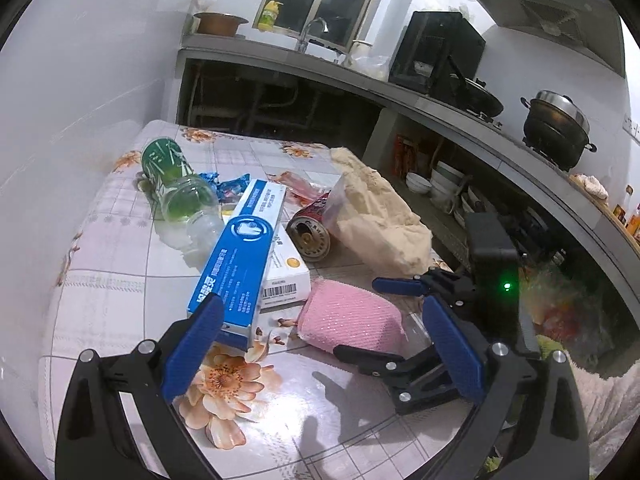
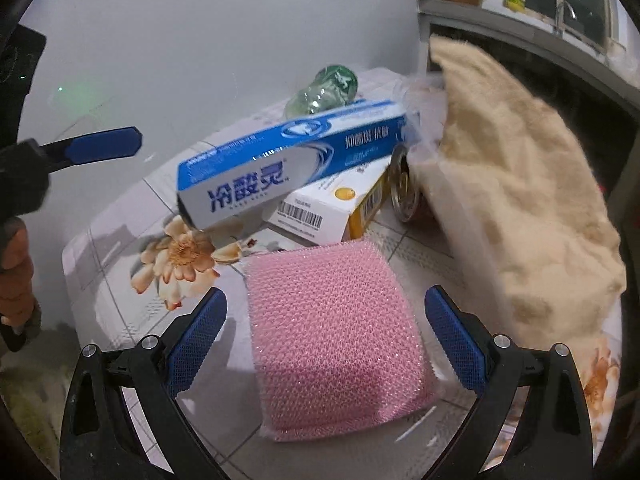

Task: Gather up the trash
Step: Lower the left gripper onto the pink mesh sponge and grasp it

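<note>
We count two boxes on the tabletop (image 1: 120,280) (a blue toothpaste box (image 1: 240,256) across a white one (image 1: 286,276)), one plastic bottle (image 1: 176,184), one can (image 1: 310,232), one pink sponge (image 2: 340,340), one beige cloth (image 2: 520,200).

Cluttered floral-clothed table seen past the open left gripper (image 1: 320,334).

The left gripper's blue-padded fingers (image 1: 192,346) stand wide apart above the flower-patterned plastic tablecloth (image 1: 120,280), gripping nothing. Ahead of them a long blue toothpaste box (image 1: 236,272) lies tilted on a white carton with a barcode (image 1: 286,280). A pink mesh scouring sponge (image 1: 352,318) lies just right of the carton, with the right gripper (image 1: 380,316), black with blue pads, spread around it. Farther back lie a clear plastic bottle with a green label (image 1: 176,184), a blue crinkled wrapper (image 1: 228,186), a tipped red drink can (image 1: 310,232) and a cream fluffy cloth (image 1: 380,216).
</note>
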The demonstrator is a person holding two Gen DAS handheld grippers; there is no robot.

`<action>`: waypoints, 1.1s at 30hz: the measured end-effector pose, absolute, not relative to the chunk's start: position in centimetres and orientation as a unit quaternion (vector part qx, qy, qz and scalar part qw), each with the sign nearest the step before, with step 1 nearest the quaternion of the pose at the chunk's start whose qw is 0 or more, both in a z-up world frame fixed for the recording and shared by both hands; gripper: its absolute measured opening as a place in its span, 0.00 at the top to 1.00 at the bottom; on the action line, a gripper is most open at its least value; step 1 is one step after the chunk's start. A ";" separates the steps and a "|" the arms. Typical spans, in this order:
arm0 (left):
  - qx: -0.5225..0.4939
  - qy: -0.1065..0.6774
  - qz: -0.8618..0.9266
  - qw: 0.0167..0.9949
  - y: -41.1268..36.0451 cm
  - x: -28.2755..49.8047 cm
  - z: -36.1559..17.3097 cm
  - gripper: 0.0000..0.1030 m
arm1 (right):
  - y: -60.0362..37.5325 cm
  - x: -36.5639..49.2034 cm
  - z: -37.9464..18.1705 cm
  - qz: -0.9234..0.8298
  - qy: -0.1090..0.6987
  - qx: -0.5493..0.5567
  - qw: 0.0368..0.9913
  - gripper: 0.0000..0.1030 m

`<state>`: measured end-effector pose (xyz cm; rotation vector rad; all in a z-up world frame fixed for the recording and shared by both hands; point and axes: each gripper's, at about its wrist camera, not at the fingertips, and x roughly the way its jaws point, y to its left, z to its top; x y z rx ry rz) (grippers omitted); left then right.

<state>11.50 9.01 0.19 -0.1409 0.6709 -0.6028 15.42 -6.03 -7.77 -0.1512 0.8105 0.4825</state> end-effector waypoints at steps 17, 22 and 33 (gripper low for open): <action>-0.077 0.350 -0.328 0.874 7.4 10.8 -0.9 0.06 | -8.6 9.7 -8.5 0.188 0.448 0.047 0.873 0.16; -0.074 0.366 -0.337 0.864 6.3 10.5 -1.3 0.06 | -9.8 7.3 -7.6 0.191 0.430 0.085 0.878 0.08; -0.094 0.468 -0.345 0.808 3.4 10.9 -4.2 0.06 | -15.2 2.5 -5.8 0.159 0.393 0.159 0.892 0.08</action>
